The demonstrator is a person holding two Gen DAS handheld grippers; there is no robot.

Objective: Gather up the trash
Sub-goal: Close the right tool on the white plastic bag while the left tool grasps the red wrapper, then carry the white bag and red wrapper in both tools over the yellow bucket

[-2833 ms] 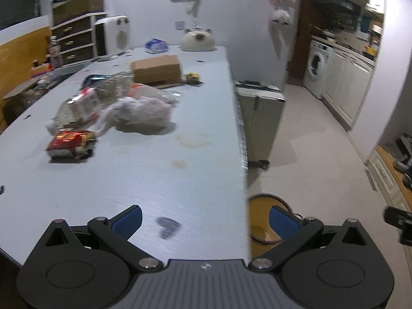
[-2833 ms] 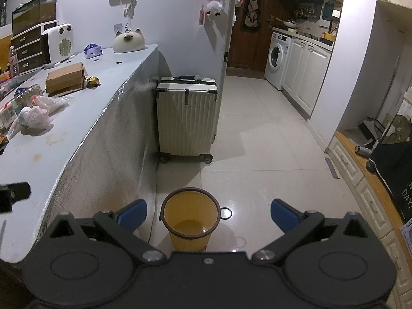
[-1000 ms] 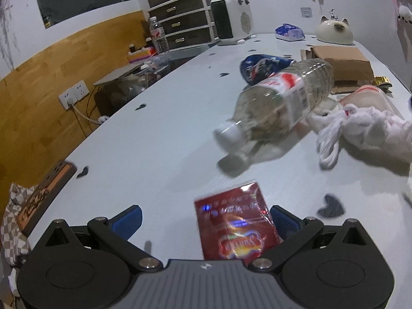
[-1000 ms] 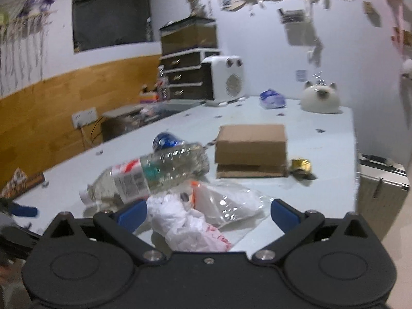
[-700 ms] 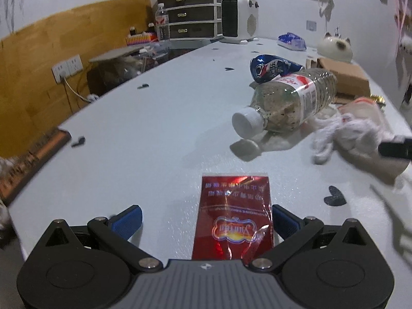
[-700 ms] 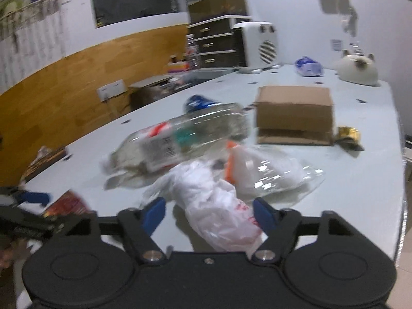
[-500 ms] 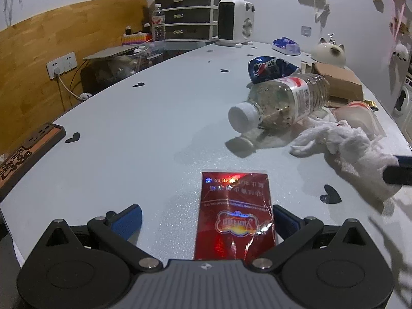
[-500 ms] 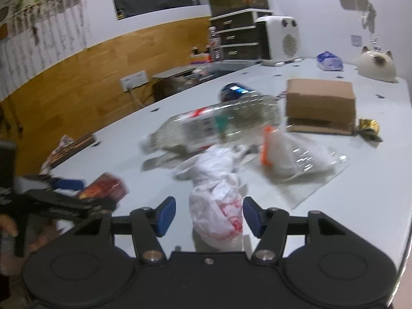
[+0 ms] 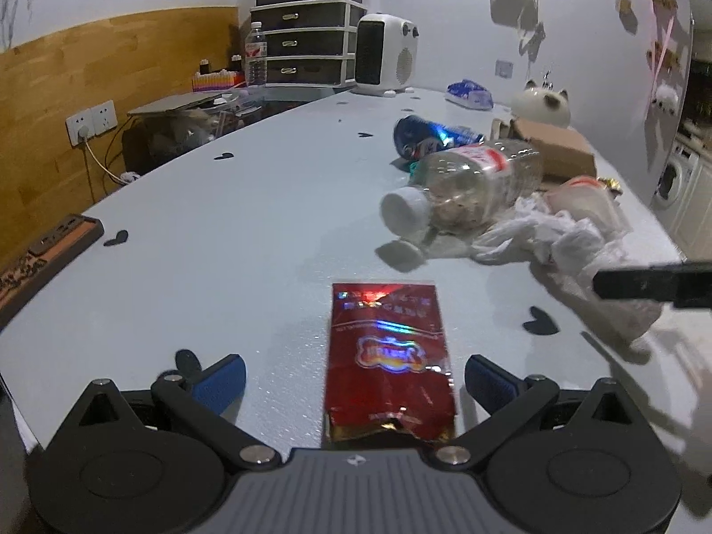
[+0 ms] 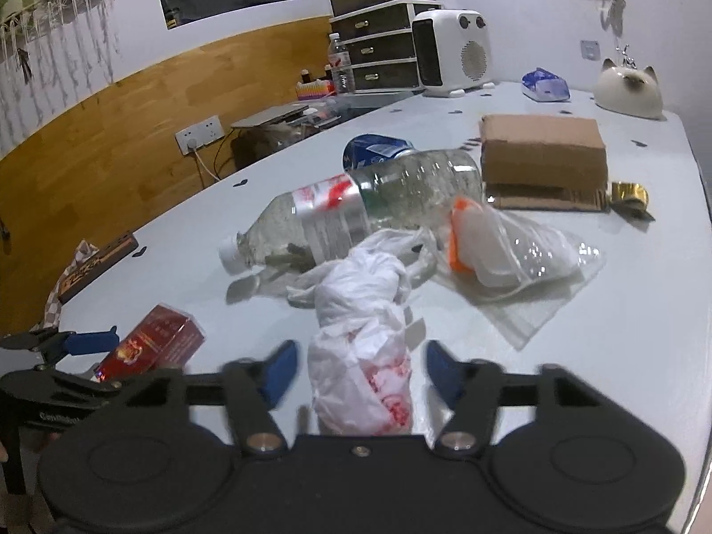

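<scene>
The left hand-held gripper (image 9: 353, 378) stands wide around the red foil packet (image 9: 388, 356), which lies flat on the table (image 9: 222, 231); flat foil may slide or buckle out of a closing pinch. The right hand-held gripper (image 10: 360, 367) is narrowed about the crumpled white bag (image 10: 362, 338), apparently not yet clamped; loose folds could slip free or drag the plastic bottle (image 10: 356, 209) lying against them
</scene>
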